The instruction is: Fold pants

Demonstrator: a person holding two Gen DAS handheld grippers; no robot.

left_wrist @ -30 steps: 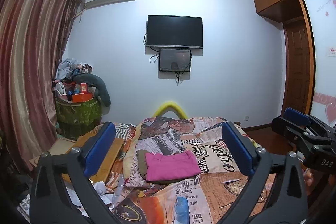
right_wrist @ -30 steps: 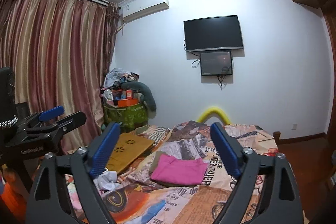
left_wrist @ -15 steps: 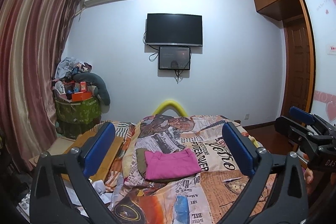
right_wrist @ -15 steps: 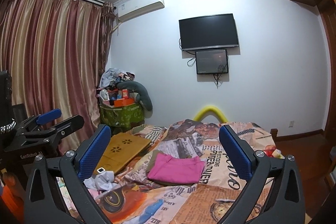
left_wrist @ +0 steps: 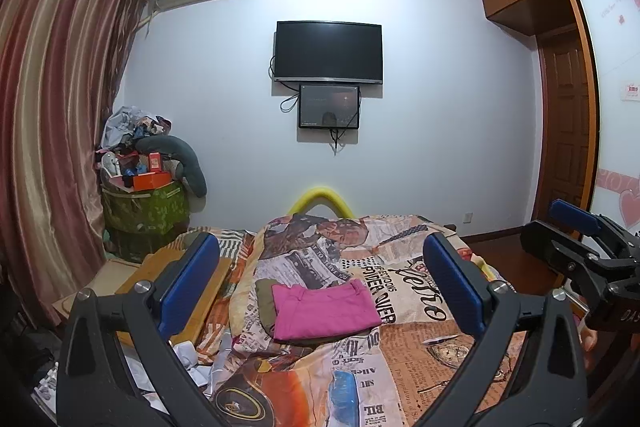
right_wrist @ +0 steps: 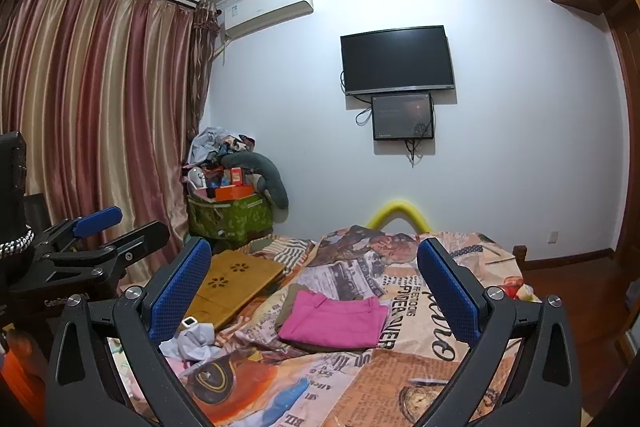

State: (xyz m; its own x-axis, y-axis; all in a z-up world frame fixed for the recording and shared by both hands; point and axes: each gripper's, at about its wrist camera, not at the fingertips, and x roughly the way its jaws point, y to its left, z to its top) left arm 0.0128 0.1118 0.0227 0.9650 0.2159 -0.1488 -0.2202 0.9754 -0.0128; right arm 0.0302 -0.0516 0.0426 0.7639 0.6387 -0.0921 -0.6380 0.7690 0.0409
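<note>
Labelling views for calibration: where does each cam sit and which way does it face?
Left wrist: on the left hand-held gripper, jaws open, facing the bed and TV wall; right hand-held gripper at its right edge.
Right wrist: on the right hand-held gripper, jaws open, same heading; left one at its left edge.
Shared: folded pink pants, TV, curtain.

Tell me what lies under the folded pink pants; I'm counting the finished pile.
Under the folded pink pants an olive-brown folded garment pokes out at their left edge, on the newspaper-print bedspread. How much of it, or anything beneath, is covered cannot be seen.
</note>
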